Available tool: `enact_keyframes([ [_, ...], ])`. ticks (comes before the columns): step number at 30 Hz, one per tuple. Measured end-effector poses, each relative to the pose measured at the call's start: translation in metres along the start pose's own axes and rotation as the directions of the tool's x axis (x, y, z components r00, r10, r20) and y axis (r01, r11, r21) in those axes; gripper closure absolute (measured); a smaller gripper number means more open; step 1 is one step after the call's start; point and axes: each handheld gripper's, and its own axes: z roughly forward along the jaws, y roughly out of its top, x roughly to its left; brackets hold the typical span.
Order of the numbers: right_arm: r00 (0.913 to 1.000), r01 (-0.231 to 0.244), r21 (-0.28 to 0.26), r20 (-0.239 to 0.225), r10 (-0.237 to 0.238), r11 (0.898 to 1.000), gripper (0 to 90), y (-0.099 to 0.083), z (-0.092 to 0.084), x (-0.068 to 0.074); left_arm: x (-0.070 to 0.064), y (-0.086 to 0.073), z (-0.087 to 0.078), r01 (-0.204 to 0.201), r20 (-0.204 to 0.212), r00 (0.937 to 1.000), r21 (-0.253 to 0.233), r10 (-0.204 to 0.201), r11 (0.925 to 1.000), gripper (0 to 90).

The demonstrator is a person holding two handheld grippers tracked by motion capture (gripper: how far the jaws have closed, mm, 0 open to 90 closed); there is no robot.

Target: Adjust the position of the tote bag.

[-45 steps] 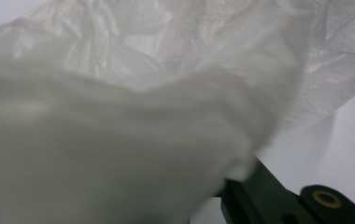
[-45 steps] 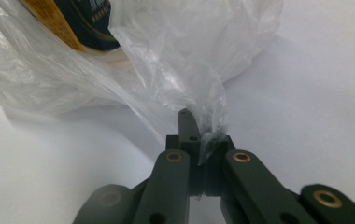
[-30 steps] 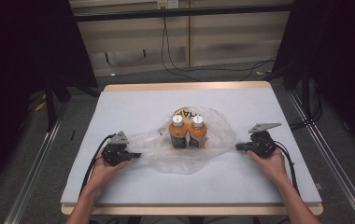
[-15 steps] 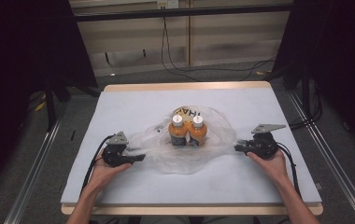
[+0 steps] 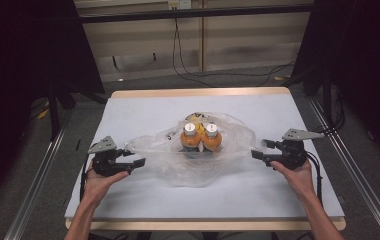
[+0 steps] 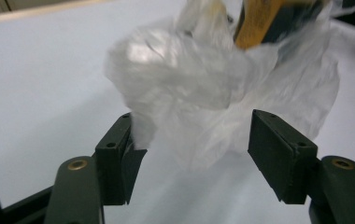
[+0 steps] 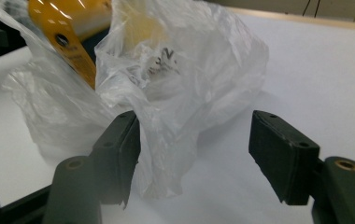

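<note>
From the high view: two orange bottles (image 5: 201, 138) standing upright side by side, white caps up, inside a clear plastic bag (image 5: 198, 150) slumped mid-table (image 5: 143, 107), likely so placed to keep both bag edges within easy reach of either hand. Left gripper (image 5: 134, 163) just beside the bag's left edge, right gripper (image 5: 259, 154) just beside its right edge, each pointed inward at the film, as if to let the ends drop after a sideways stretch. Bottle labels too small to read; lower bottle bodies veiled by crumpled film. From the left gripper view: jaws parted wide, having just been opening, with a bunched fold of the bag hanging loose between them, brushing the left pad (image 6: 119, 158) at most, not pinched. Film blurred; orange bottle cut off at the top edge. From the right gripper view: jaws likewise spread, just opened, a tail of plastic drooping between them beside the left pad (image 7: 122, 154), nothing clamped. Printing on the film illegible; bottle partly cropped at the upper left corner.
</note>
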Motion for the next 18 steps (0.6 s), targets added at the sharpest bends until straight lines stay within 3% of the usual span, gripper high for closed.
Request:
enact_keyframes([
  [11, 0.9997, 0.009, -0.12, -0.022, -0.012, 0.993, 27.3, 0.022, -0.026, 0.009, 0.006, 0.009, -0.038, 0.025, -0.029, 0.9992, -0.128, -0.029, 0.9915, 37.2],
  [14, 0.9996, 0.015, -0.145, -0.022, -0.019, 0.989, 34.7, 0.027, -0.033, 0.012, 0.0, 0.016, -0.043, 0.008, -0.025, 0.9996, -0.134, -0.012, 0.991, 44.7],
  [17, 0.9971, 0.057, -0.15, -0.042, -0.063, 0.987, 46.9, 0.035, -0.035, 0.022, -0.01, 0.025, -0.041, -0.042, -0.021, 0.999, -0.123, 0.039, 0.9915, 53.3],
  [18, 0.9957, 0.064, -0.144, -0.058, -0.073, 0.987, 52.5, 0.038, -0.035, 0.026, -0.013, 0.028, -0.04, -0.056, 0.0, 0.9984, -0.125, 0.056, 0.9907, 55.9],
])
